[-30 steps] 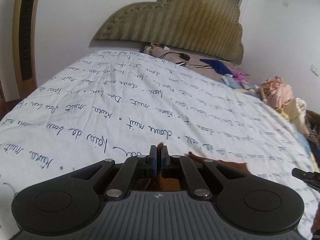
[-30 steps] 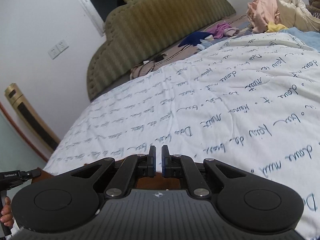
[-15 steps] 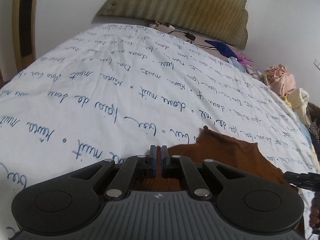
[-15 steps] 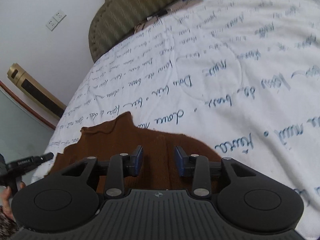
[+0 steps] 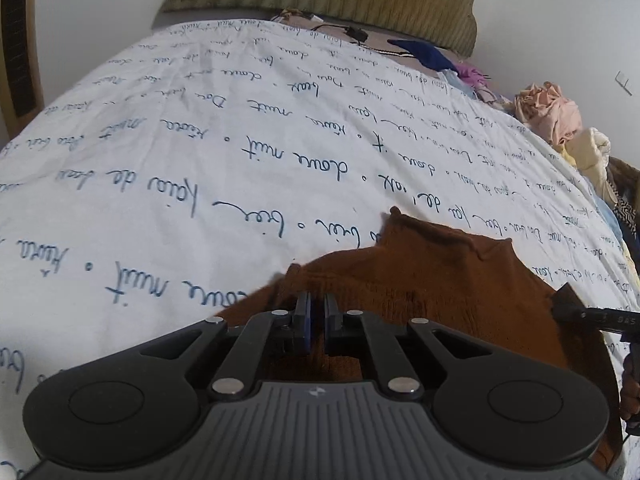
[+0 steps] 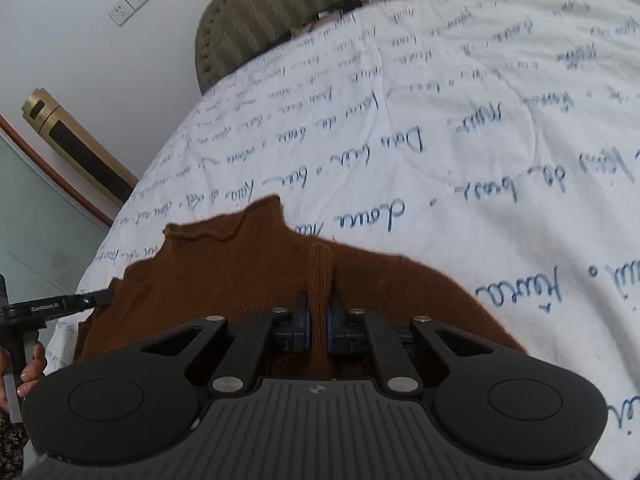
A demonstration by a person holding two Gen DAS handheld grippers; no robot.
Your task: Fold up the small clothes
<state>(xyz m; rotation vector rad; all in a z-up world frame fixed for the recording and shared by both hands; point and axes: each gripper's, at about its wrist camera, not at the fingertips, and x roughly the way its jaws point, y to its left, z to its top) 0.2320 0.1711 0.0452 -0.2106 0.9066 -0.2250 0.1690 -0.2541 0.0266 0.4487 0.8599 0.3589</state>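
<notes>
Flat on the bedspread (image 5: 200, 168), brown knit top (image 5: 440, 280), collar away, both grippers' fingers pinching its near hem.

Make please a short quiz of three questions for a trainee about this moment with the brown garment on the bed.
1. True or false: the right gripper has a ridge of the brown garment pinched between its pads.
2. On what does the garment lie? A) a wooden table B) a white bedsheet with blue handwriting C) a bare floor
3. Fill in: in the left wrist view, the jaws of the left gripper stand almost ____, over the garment's near edge.

Key
1. True: a raised fold of knit stands between the blue pads.
2. B.
3. Shut: only a narrow gap shows, with brown cloth in it; whether it truly grips the cloth is hard to tell.
</notes>
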